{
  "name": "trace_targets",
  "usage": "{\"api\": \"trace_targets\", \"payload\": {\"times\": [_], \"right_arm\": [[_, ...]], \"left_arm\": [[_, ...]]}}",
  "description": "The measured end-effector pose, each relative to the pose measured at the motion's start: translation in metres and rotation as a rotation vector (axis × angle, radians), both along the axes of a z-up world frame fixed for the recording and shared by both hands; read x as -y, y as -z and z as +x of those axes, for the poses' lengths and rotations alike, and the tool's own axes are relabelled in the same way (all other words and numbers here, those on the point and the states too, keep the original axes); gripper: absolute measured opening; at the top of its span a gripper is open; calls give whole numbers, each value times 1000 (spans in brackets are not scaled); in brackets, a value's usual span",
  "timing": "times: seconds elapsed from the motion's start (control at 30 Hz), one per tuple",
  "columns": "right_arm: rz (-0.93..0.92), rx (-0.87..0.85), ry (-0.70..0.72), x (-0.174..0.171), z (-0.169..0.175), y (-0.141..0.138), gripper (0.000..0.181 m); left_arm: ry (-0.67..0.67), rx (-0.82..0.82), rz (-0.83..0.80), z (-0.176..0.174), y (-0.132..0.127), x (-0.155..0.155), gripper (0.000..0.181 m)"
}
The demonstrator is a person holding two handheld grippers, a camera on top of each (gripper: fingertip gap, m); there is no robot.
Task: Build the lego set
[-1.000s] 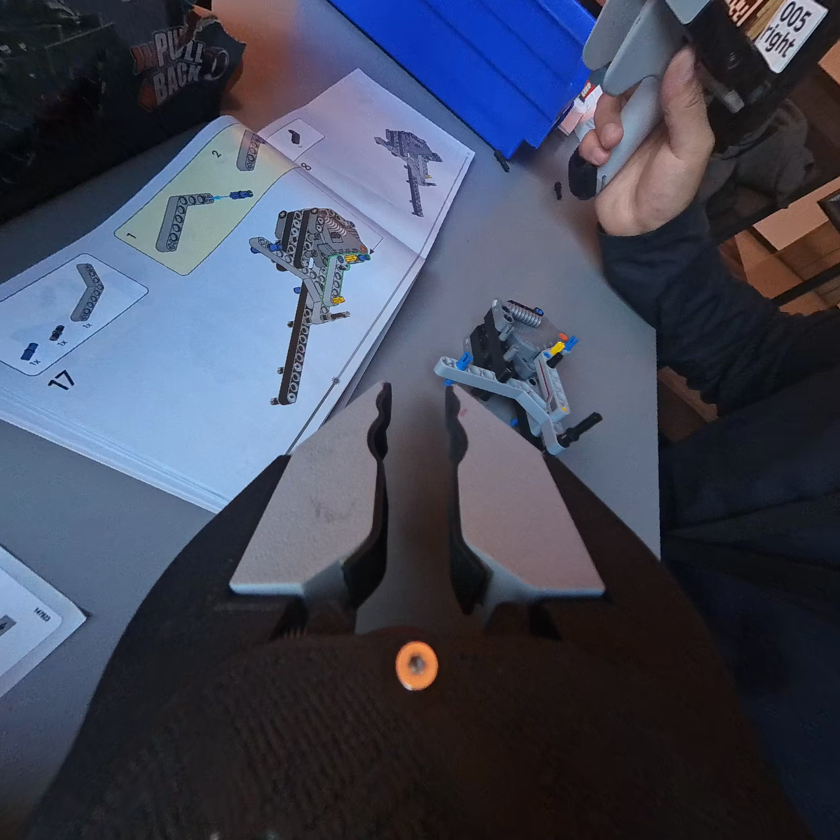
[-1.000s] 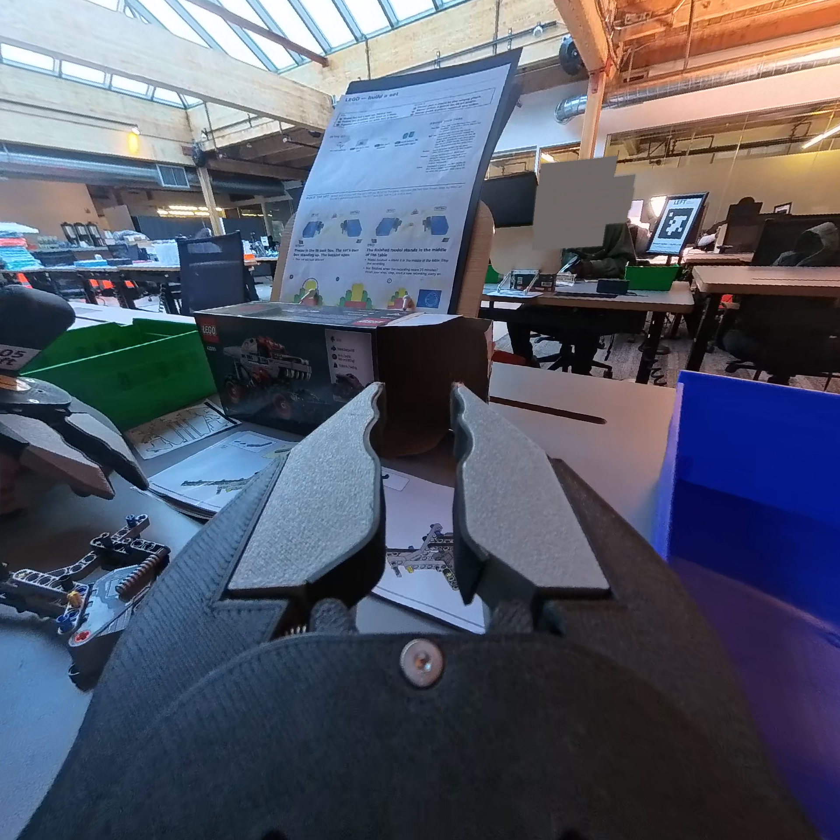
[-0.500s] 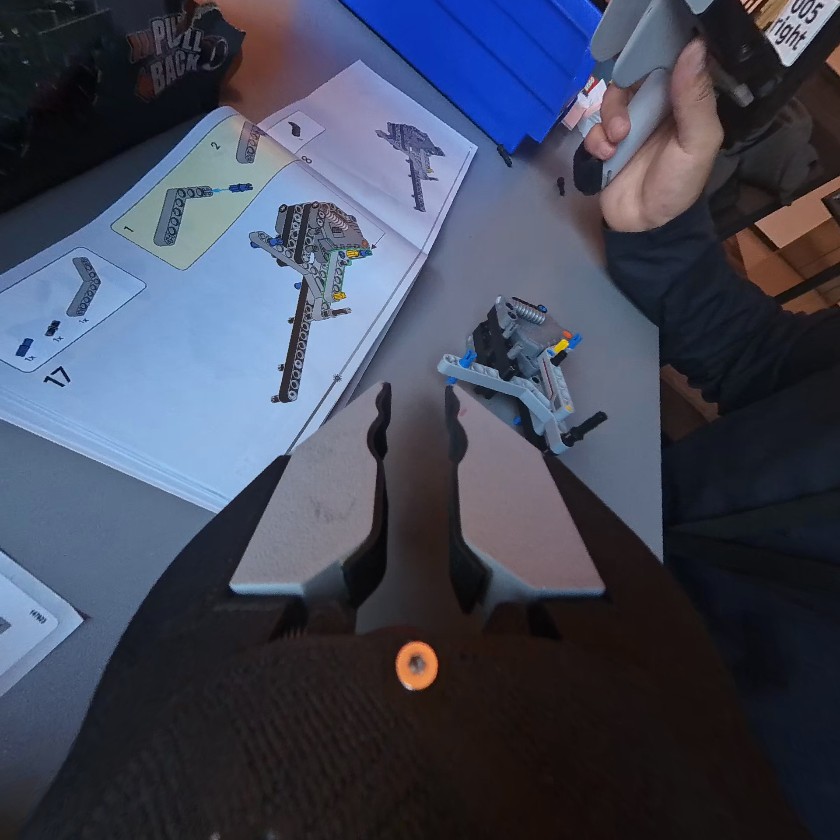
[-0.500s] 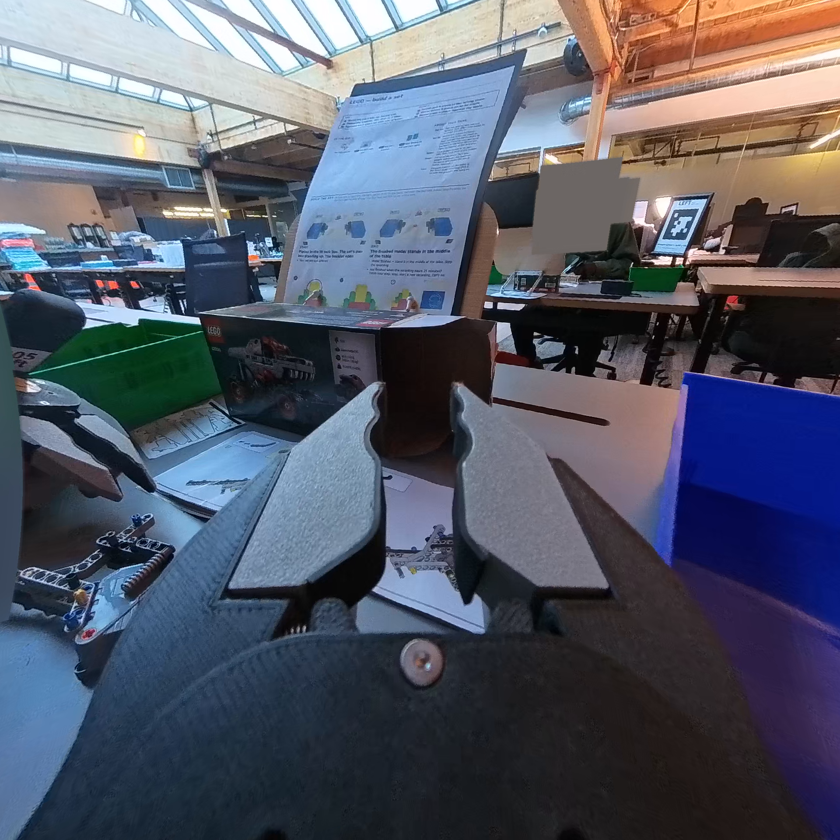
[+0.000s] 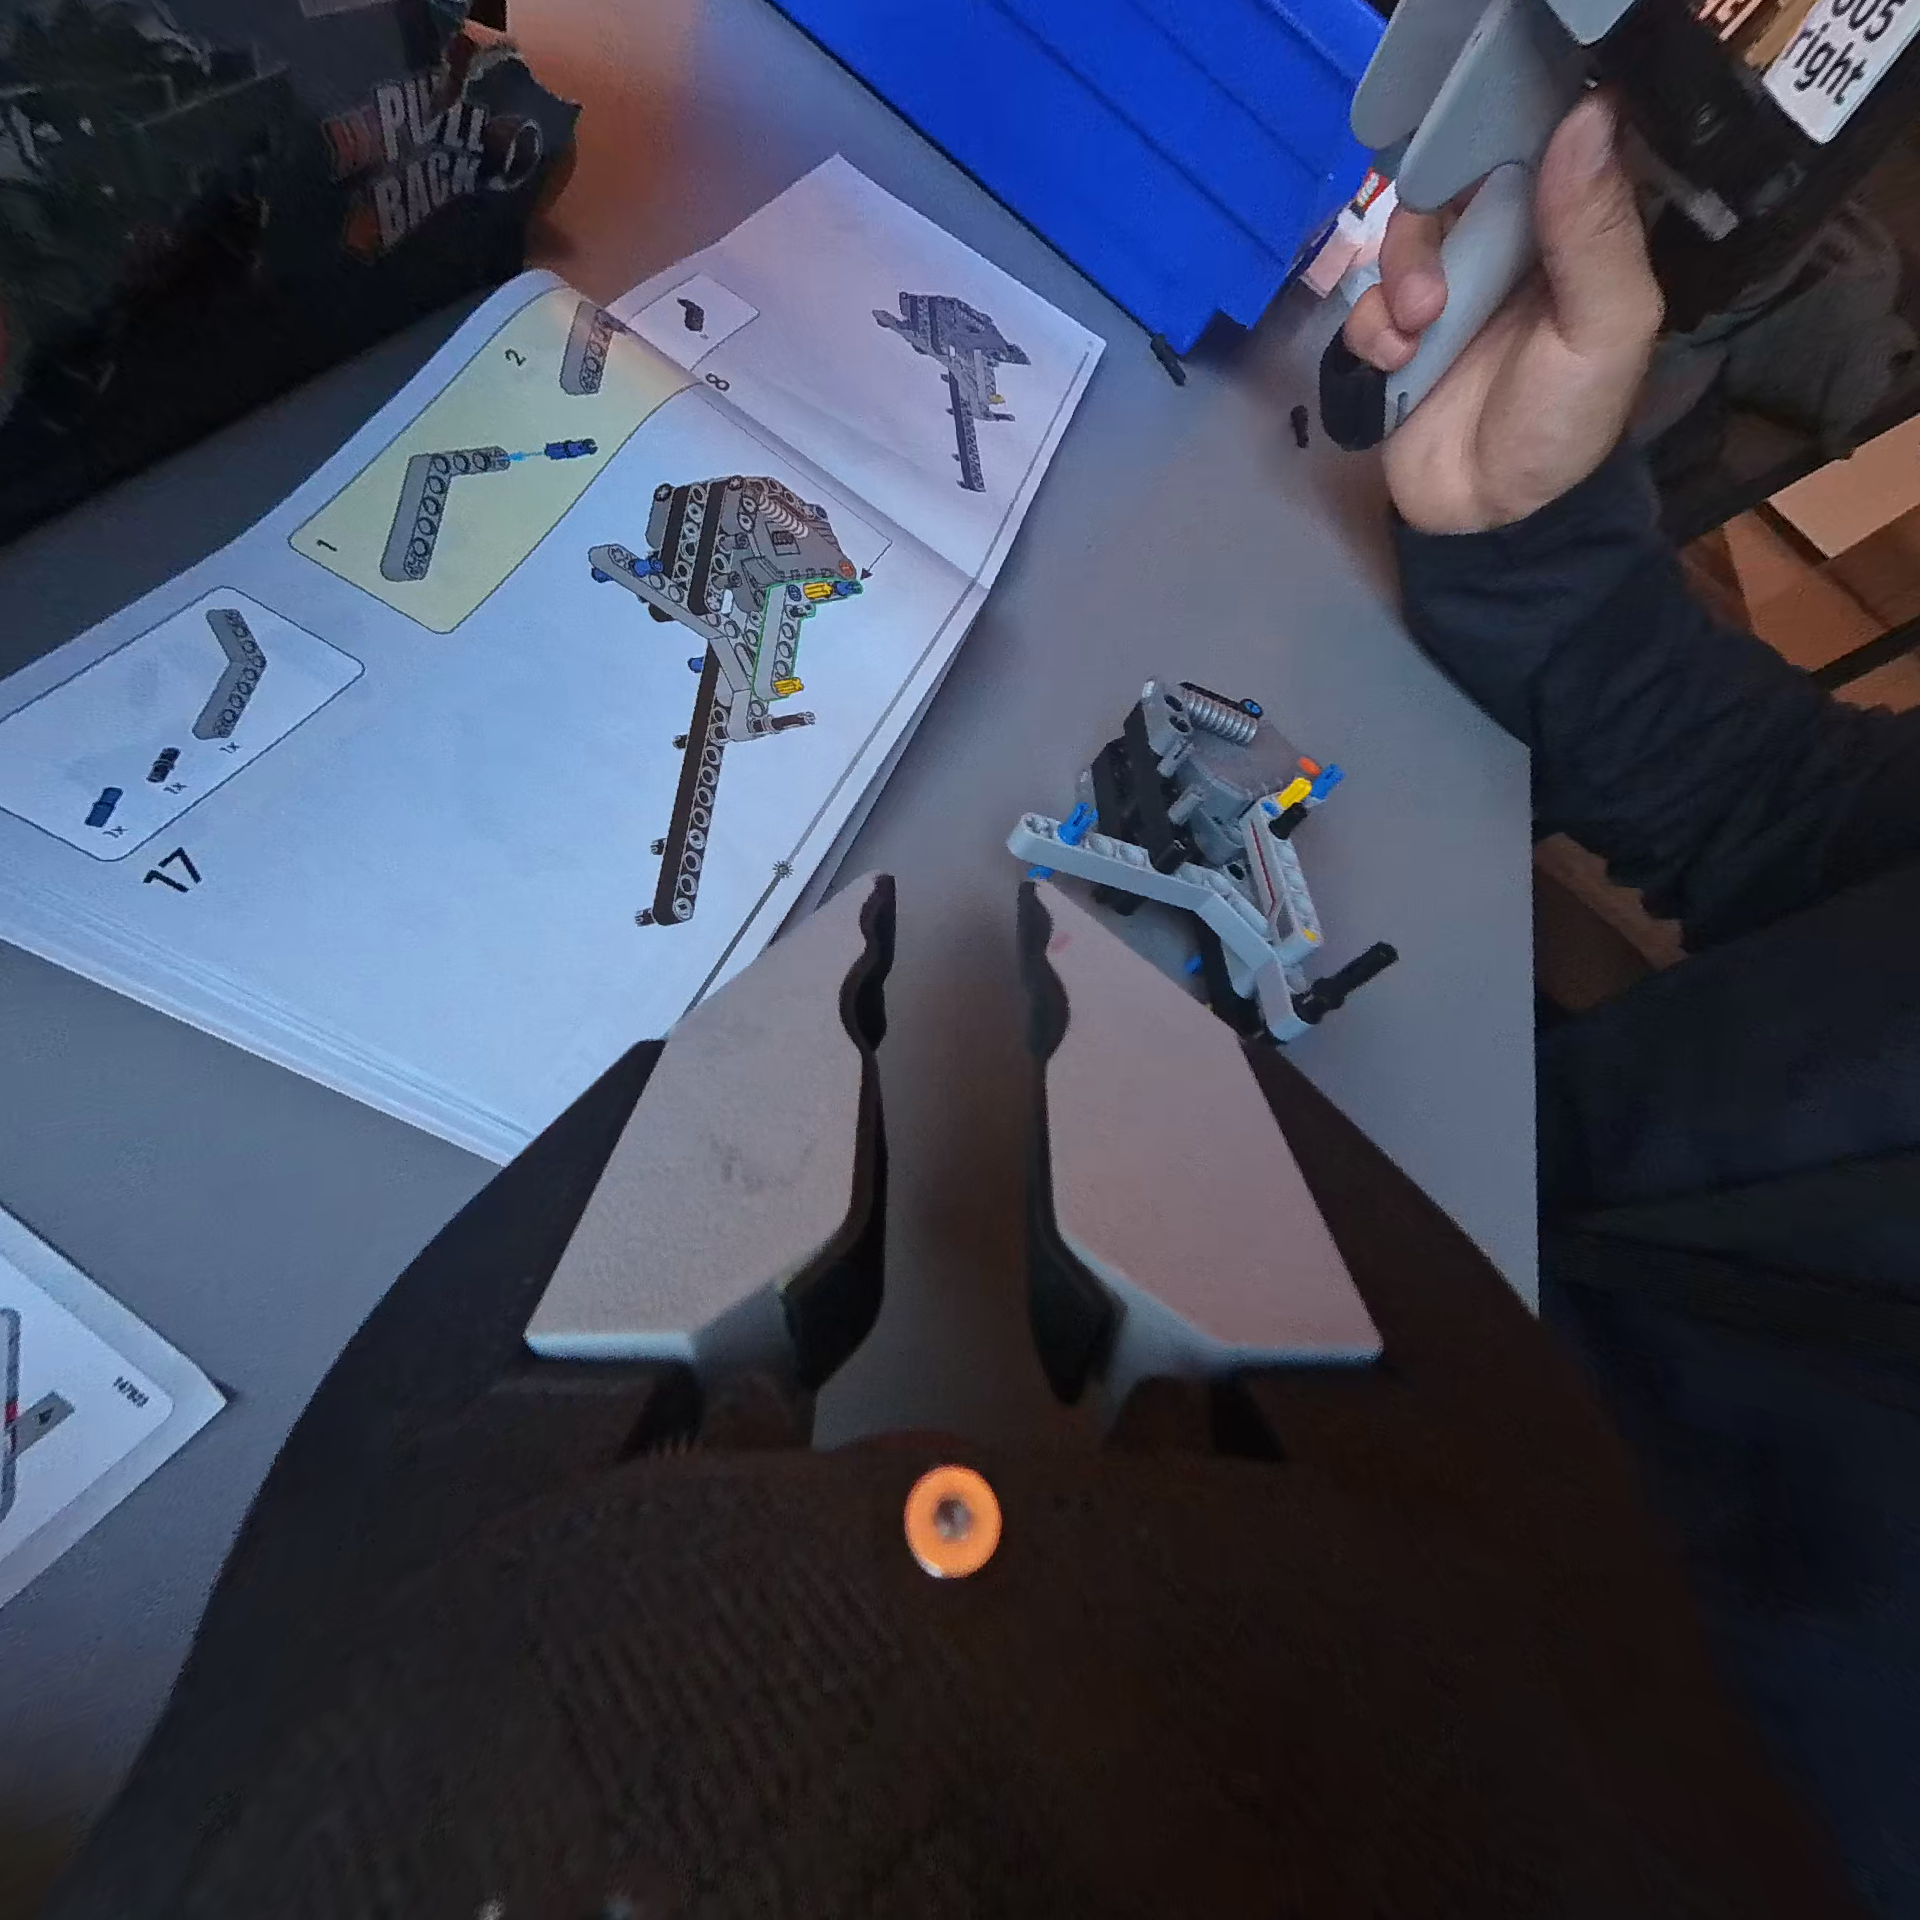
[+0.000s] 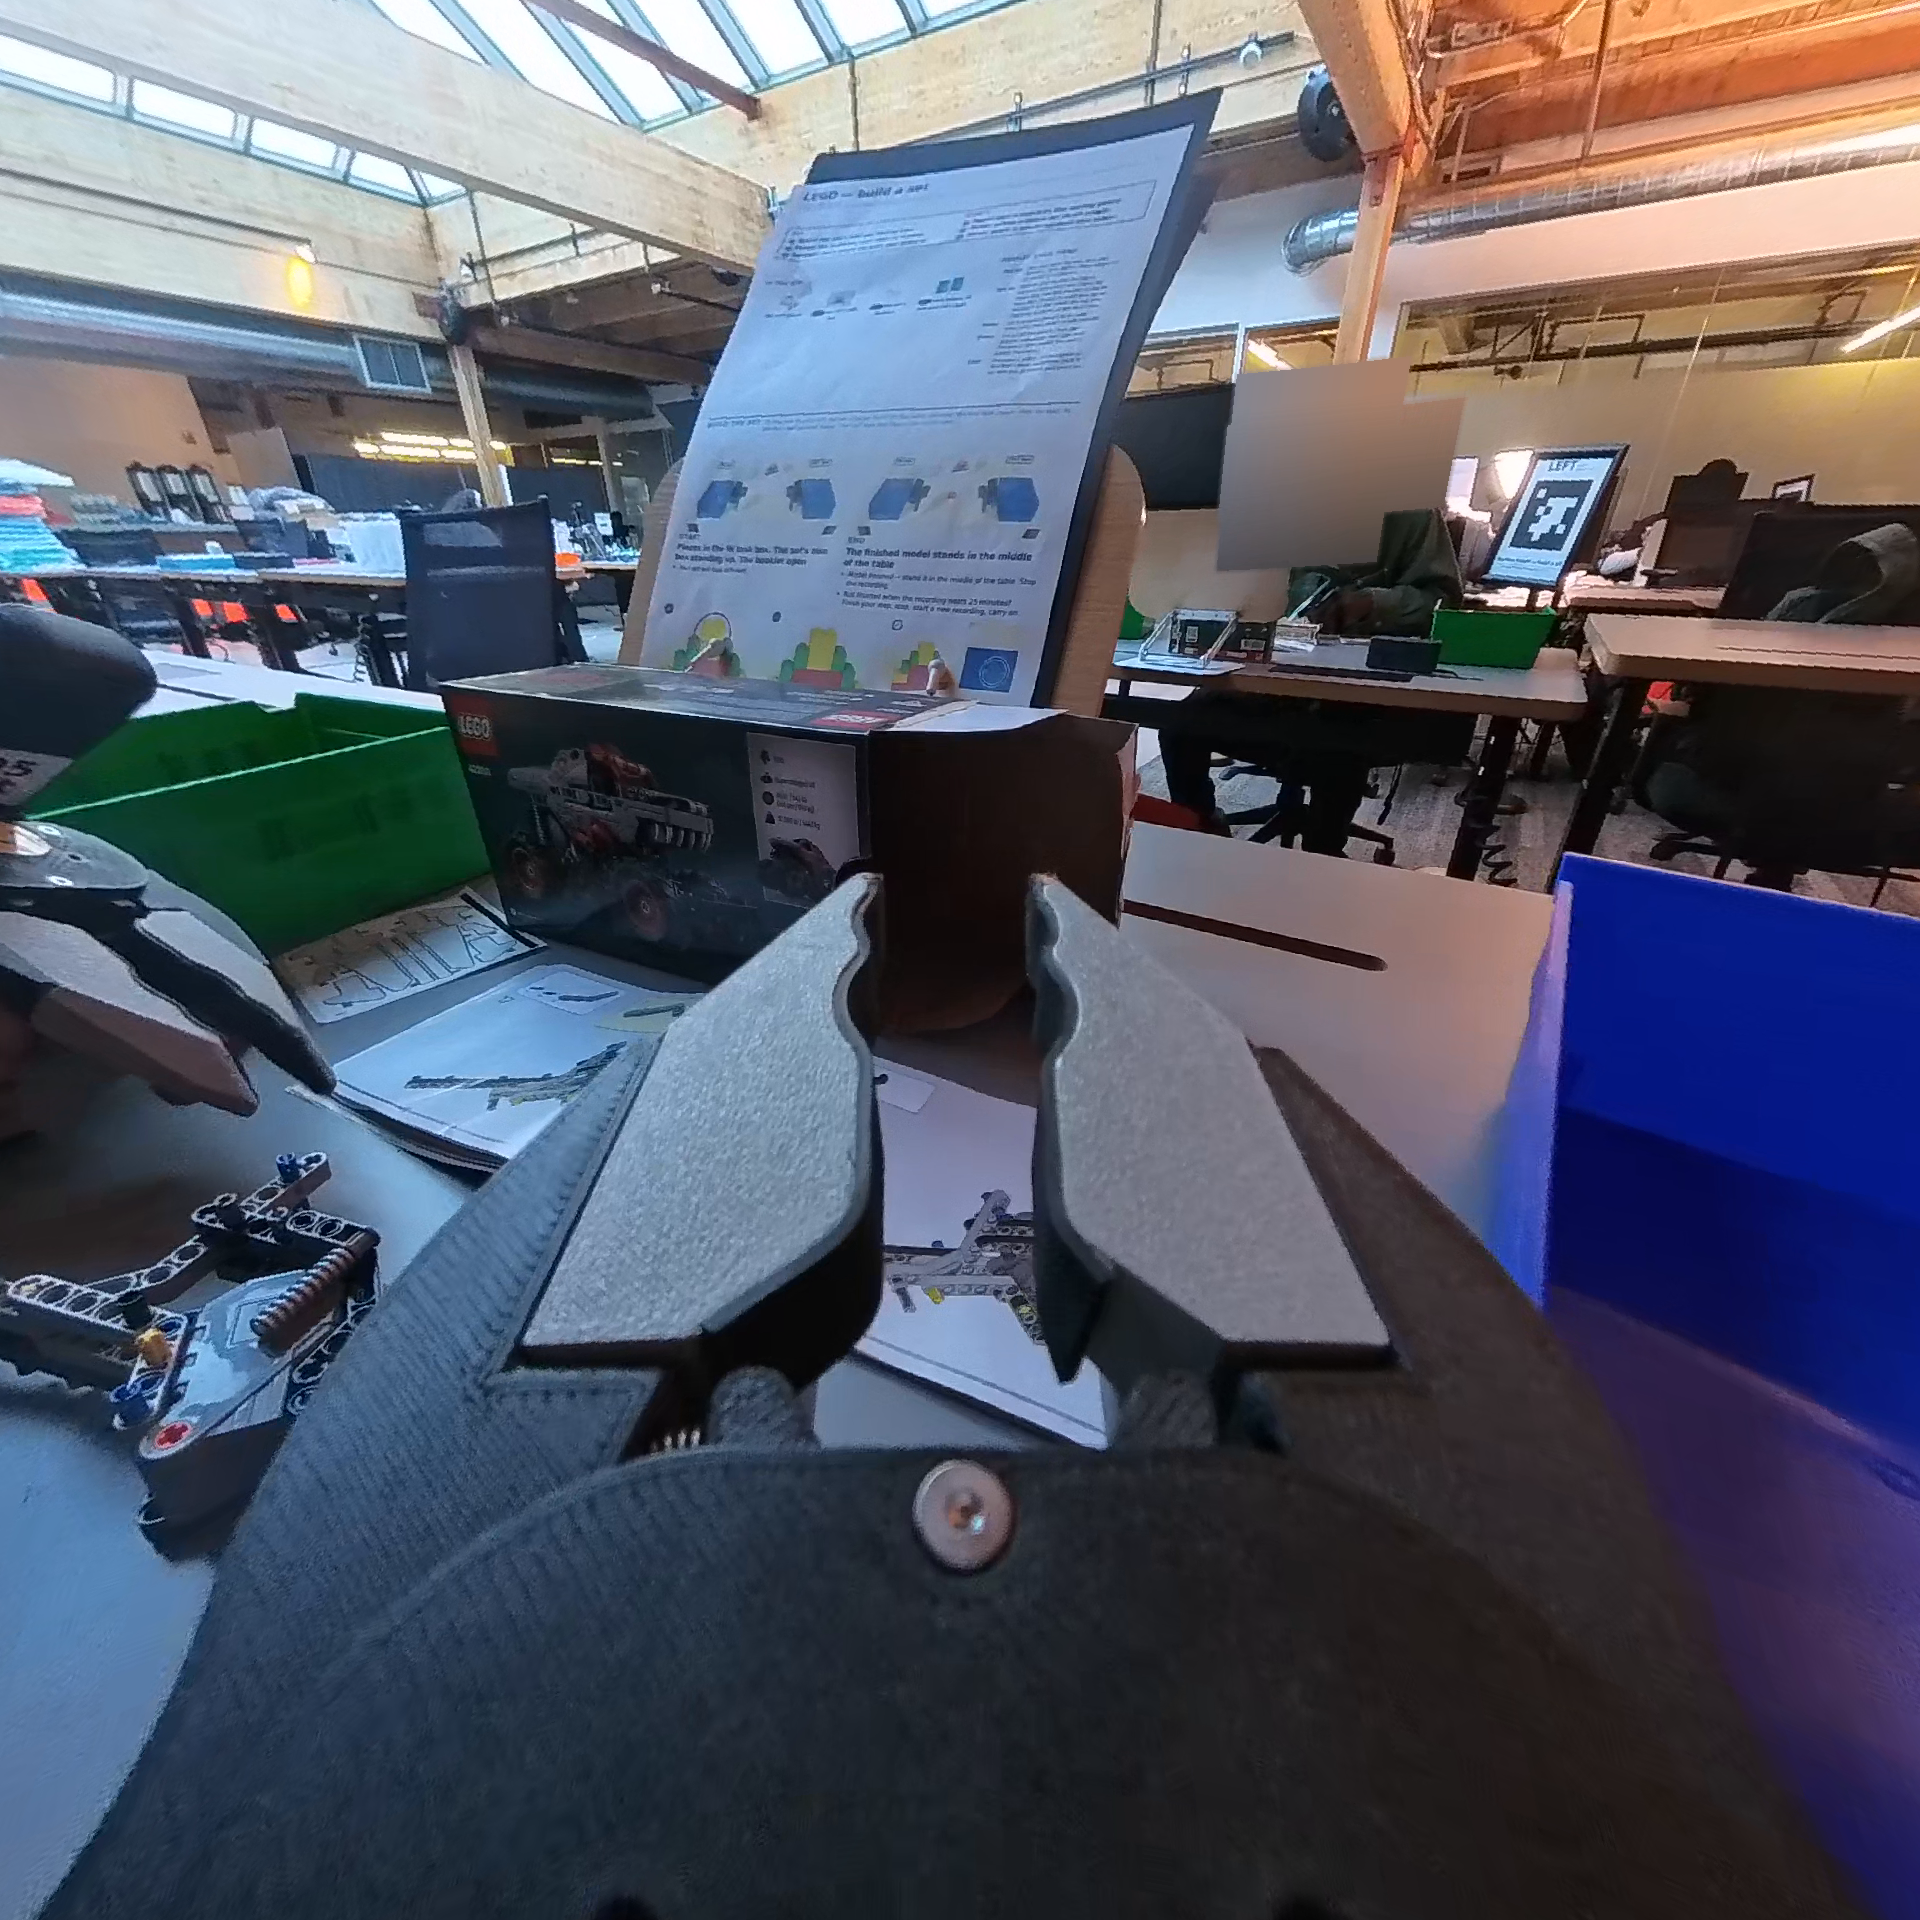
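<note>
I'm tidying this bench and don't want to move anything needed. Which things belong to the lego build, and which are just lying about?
Belongs to the build:
- half-built model
- open instruction booklet
- loose black pins
- blue parts bin

Just lying about:
- set box
- green bin
- standing instruction sheet

Left wrist cam sits up high and looks steeply down at the counter (image 5: 1195, 582), pretty close. Right wrist cam sits low, near counter level, facing out across the room. Both catch the open booklet (image 5: 499, 727) (image 6: 499, 1070) and the half-built model (image 5: 1195, 842) (image 6: 208, 1309).
</note>
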State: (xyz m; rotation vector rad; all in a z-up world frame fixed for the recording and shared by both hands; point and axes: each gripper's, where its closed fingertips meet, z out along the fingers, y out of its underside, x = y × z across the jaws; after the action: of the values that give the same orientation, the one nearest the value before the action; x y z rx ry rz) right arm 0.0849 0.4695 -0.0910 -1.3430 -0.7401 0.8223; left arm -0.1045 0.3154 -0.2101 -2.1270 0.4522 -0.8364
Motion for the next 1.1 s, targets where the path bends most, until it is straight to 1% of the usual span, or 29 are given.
{"api": "trace_targets", "payload": {"times": [0.2,0.3,0.43,0.5,0.63,0.7,0.77,0.8,0.83,0.9,0.93,0.97,1.0,1.07,1.1], "right_arm": [[13,7,7,-1,0,1,23],[10,38,8,-3,-4,8,22],[2,91,10,-6,-10,18,25],[-10,108,11,-8,-12,23,27],[-20,137,18,-10,-14,32,27],[-21,147,5,-9,-17,35,28],[-17,151,-8,-7,-19,36,29],[-14,158,-10,-6,-20,37,29],[-14,163,-13,-5,-21,38,29],[-14,170,-17,-5,-23,40,29],[-15,172,-20,-5,-24,41,29],[-15,174,-26,-4,-25,41,29],[-12,173,-36,-3,-26,41,29],[-5,169,-43,-1,-27,41,30],[-6,171,-43,-1,-28,43,30]], "left_arm": [[-16,-8,21,-2,-4,-1,21],[-42,-27,42,-5,-5,-5,22],[-76,-45,74,-8,-9,-8,25],[-91,-52,102,-9,-15,-8,26],[-96,-9,211,-1,-50,8,28],[-66,22,251,3,-68,30,30],[-40,53,320,-2,-96,58,29],[-56,42,354,-12,-109,70,28],[-100,5,381,-30,-120,81,28],[-258,-116,397,-86,-137,97,31],[-346,-180,364,-119,-139,105,35],[-431,-239,300,-153,-135,114,42],[-508,-301,214,-186,-125,124,50],[-628,-427,79,-242,-103,143,52],[-665,-469,34,-261,-93,151,50]]}}
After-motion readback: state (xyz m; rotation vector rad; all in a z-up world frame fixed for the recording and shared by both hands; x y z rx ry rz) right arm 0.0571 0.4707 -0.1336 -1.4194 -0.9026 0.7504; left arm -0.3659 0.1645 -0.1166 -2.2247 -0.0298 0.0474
